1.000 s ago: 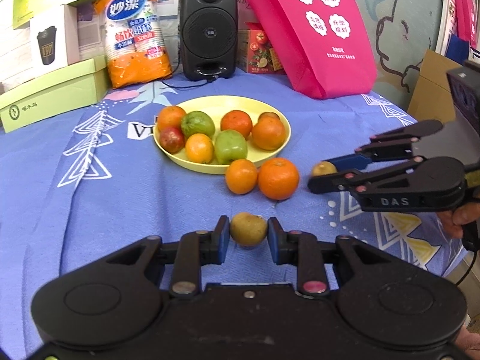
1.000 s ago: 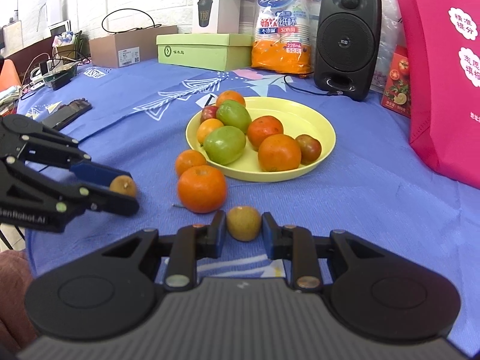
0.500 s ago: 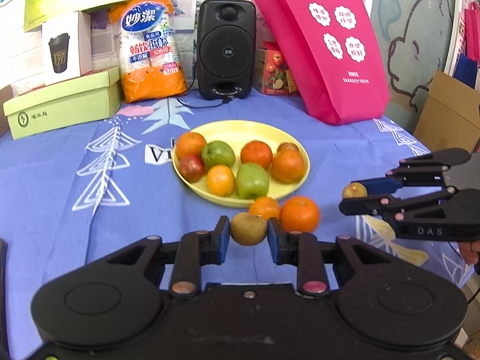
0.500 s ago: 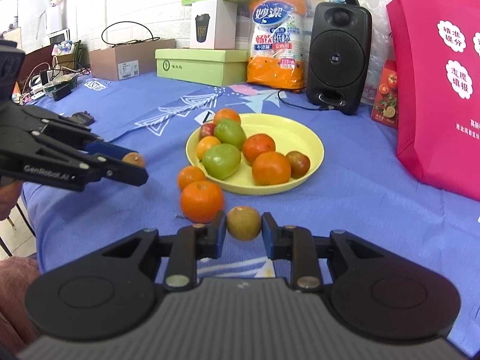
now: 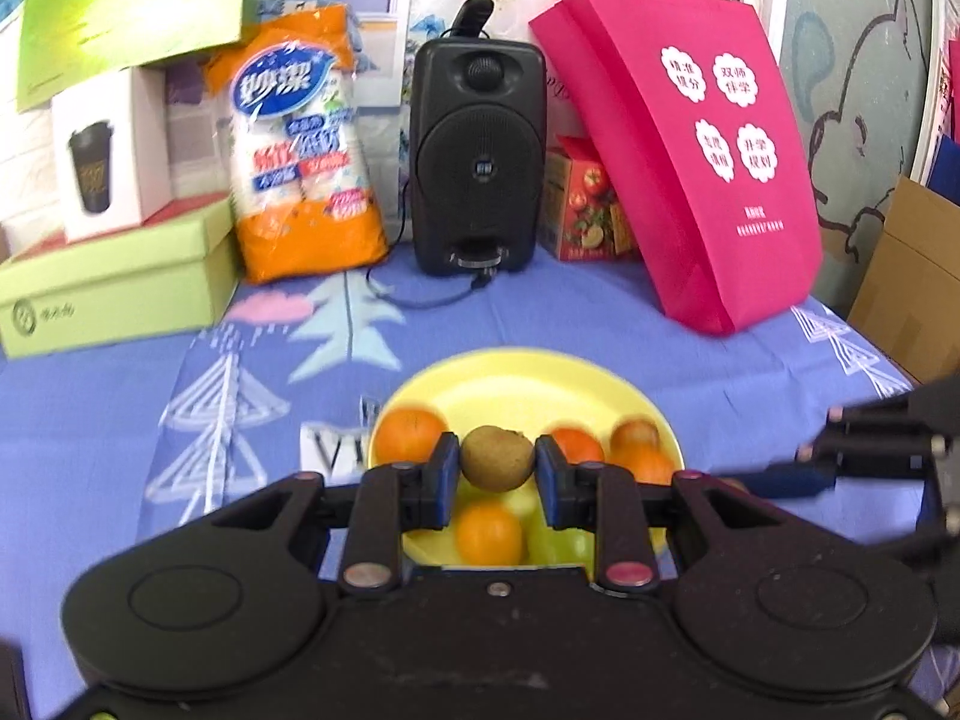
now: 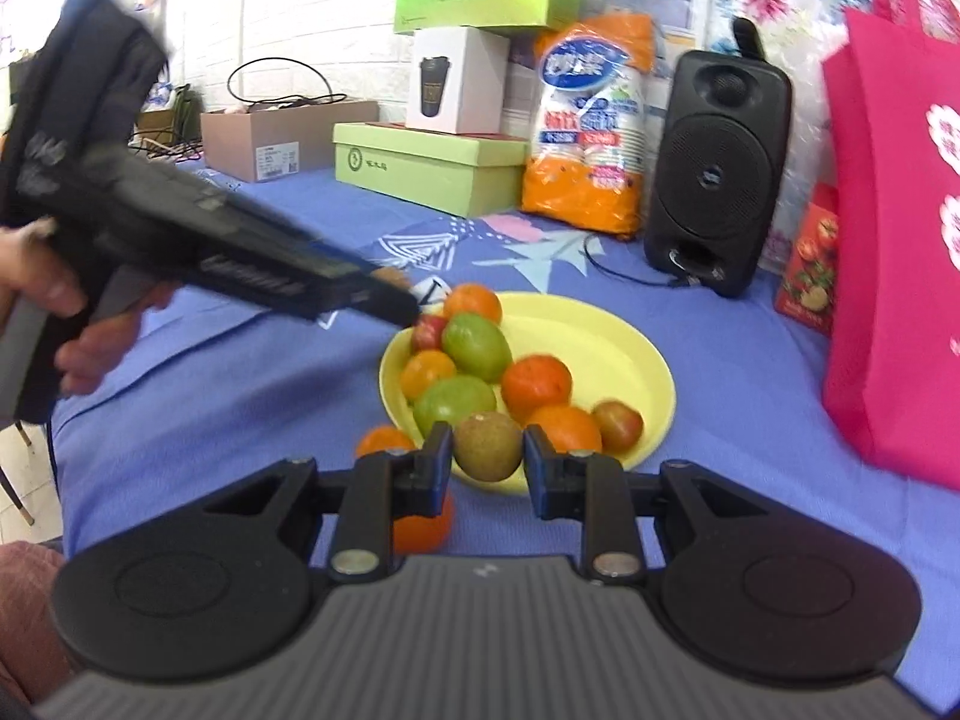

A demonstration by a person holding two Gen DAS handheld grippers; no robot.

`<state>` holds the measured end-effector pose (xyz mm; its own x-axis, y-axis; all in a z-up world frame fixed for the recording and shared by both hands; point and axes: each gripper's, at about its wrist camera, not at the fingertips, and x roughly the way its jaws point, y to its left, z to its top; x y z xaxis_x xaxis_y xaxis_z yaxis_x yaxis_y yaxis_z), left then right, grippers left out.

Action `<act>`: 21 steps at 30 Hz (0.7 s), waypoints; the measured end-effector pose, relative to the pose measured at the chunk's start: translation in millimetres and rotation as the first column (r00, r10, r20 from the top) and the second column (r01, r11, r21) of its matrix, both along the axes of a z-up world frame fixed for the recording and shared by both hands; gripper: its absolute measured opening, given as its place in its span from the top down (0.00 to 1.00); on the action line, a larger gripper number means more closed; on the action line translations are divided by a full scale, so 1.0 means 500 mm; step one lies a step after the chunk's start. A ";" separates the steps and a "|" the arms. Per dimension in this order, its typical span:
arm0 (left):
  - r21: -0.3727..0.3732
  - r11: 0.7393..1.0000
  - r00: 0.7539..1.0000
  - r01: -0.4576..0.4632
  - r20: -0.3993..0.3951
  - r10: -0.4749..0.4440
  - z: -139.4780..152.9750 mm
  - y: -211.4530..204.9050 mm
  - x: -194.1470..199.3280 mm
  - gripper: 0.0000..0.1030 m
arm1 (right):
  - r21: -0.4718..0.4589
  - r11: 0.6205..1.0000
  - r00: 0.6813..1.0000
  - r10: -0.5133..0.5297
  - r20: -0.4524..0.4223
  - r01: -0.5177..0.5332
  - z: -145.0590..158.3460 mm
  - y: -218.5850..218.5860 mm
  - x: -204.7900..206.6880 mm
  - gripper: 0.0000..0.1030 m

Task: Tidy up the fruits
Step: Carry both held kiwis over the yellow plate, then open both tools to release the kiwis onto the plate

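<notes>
Pinching brown fruit (image 5: 497,466) w/ left tool (image 5: 495,474), right tool (image 6: 487,461) pinching brownish fruit (image 6: 487,445), bag "妙潔" (image 5: 303,138)

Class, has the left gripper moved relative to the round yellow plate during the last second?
Yes. The left gripper, holding a brown fruit, moved forward over the yellow plate.

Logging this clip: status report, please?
Left gripper shut on brown fruit, over yellow plate. Right gripper shut on second brown fruit at plate edge. Nothing blocking.
</notes>
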<state>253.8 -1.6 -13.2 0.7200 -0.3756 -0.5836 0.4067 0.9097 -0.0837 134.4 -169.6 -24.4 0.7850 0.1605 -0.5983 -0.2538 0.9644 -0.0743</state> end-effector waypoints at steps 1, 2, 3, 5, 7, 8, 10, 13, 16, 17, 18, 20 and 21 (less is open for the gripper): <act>0.000 1.000 1.000 0.002 -0.001 -0.002 0.002 -0.006 0.019 0.74 | -0.004 1.000 1.000 0.006 0.000 -0.006 0.000 0.003 0.010 0.76; 0.004 1.000 1.000 0.003 -0.002 -0.003 0.003 -0.011 0.038 0.74 | -0.008 1.000 1.000 0.012 -0.002 -0.012 0.000 0.007 0.020 0.76; 0.012 1.000 1.000 0.003 -0.001 -0.003 0.003 -0.018 0.057 0.74 | -0.010 1.000 1.000 0.017 -0.006 -0.017 -0.002 0.010 0.030 0.76; 0.031 1.000 1.000 -0.002 -0.007 0.002 -0.002 -0.031 0.095 0.73 | -0.017 1.000 1.000 0.024 -0.018 -0.024 -0.009 0.015 0.048 0.76; 0.043 0.999 1.000 -0.006 -0.012 0.006 -0.008 -0.042 0.129 0.73 | -0.038 0.999 0.999 0.030 -0.031 -0.032 -0.019 0.022 0.060 0.76; 0.051 0.999 1.000 -0.007 -0.016 0.008 -0.011 -0.046 0.144 0.73 | -0.050 0.998 0.999 0.034 -0.037 -0.036 -0.024 0.027 0.062 0.76; 0.060 0.998 1.000 -0.010 -0.027 0.012 -0.017 -0.055 0.170 0.73 | -0.070 0.996 0.998 0.043 -0.048 -0.046 -0.033 0.032 0.068 0.76; 0.073 0.997 0.999 -0.013 -0.042 0.016 -0.027 -0.065 0.197 0.73 | -0.092 0.995 0.997 0.038 -0.060 -0.044 -0.045 0.034 0.077 0.76; 0.084 0.996 0.998 -0.023 -0.055 0.027 -0.040 -0.070 0.218 0.73 | -0.078 0.996 0.997 0.027 -0.066 -0.032 -0.053 0.025 0.088 0.76; 0.086 0.996 0.998 -0.025 -0.059 0.030 -0.044 -0.070 0.221 0.73 | -0.066 0.997 0.998 0.026 -0.063 -0.030 -0.053 0.022 0.091 0.76; 0.085 0.996 0.998 -0.028 -0.061 0.033 -0.046 -0.069 0.222 0.73 | -0.061 0.998 0.998 0.023 -0.060 -0.027 -0.052 0.020 0.093 0.76; 0.084 0.996 0.998 -0.029 -0.055 0.034 -0.047 -0.064 0.220 0.73 | -0.071 0.997 0.999 0.016 -0.051 -0.019 -0.051 0.019 0.096 0.77; 0.083 0.996 0.998 -0.029 -0.050 0.033 -0.044 -0.062 0.215 0.73 | -0.070 0.997 0.999 0.012 -0.049 -0.015 -0.050 0.017 0.094 0.76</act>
